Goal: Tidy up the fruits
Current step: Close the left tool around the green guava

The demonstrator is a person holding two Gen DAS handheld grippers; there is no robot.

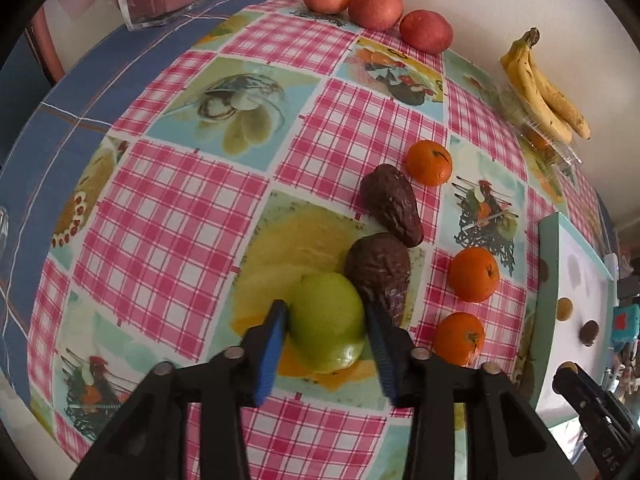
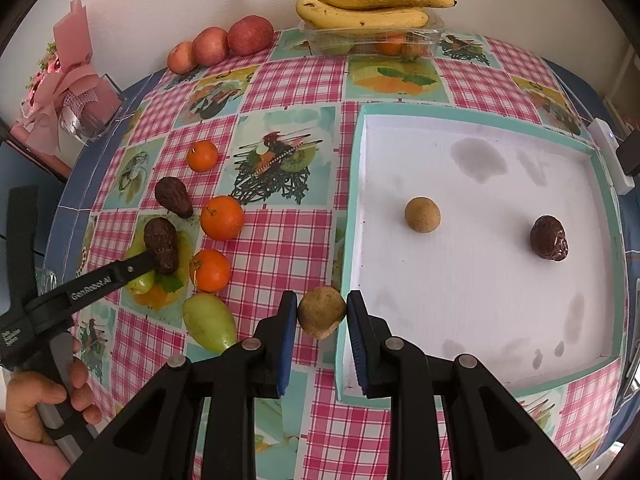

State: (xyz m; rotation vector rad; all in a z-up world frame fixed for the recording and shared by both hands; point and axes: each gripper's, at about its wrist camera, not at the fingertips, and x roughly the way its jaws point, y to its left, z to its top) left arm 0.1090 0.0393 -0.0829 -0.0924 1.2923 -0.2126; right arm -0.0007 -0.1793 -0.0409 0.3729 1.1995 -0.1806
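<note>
My left gripper (image 1: pixel 326 326) points down at the table, its blue pads against both sides of a green fruit (image 1: pixel 328 308) that rests on the cloth. A dark wrinkled avocado (image 1: pixel 380 268) touches that fruit's far right side. My right gripper (image 2: pixel 322 314) is shut on a brown, kiwi-like fruit (image 2: pixel 320 312), held just left of the near-left rim of the teal tray (image 2: pixel 352 200). Inside the white tray lie a round tan fruit (image 2: pixel 422 215) and a dark avocado (image 2: pixel 549 239).
A second avocado (image 1: pixel 392 204), three mandarins (image 1: pixel 473 274) and another green fruit (image 2: pixel 208 322) lie left of the tray. Three red apples (image 1: pixel 376 8) and bananas (image 2: pixel 368 8) on a clear plastic box (image 2: pixel 372 42) line the wall. A pink gift box (image 2: pixel 76 96) stands far left.
</note>
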